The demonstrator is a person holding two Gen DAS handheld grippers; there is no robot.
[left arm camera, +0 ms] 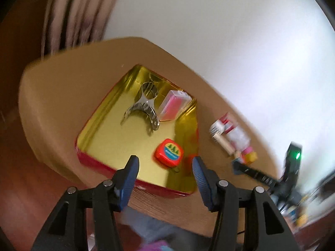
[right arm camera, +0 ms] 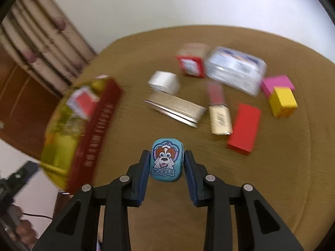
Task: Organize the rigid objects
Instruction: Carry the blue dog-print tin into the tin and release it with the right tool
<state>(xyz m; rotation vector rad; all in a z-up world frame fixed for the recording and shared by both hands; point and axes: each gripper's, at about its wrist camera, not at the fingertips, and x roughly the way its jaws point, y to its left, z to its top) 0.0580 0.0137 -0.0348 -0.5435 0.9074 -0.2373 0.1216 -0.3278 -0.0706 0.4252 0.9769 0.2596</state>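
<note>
A red tin tray with a gold inside sits on the round brown table. In it lie a metal bottle opener, a clear pink box and a red tape measure. My left gripper is open and empty above the tray's near edge. My right gripper is shut on a small blue "Noodle" dog tin, held above the table. The tray lies to its left.
On the table lie a red block, yellow cube, pink block, clear plastic pack, red-white box, silver box, a flat metal piece and a gold lipstick case.
</note>
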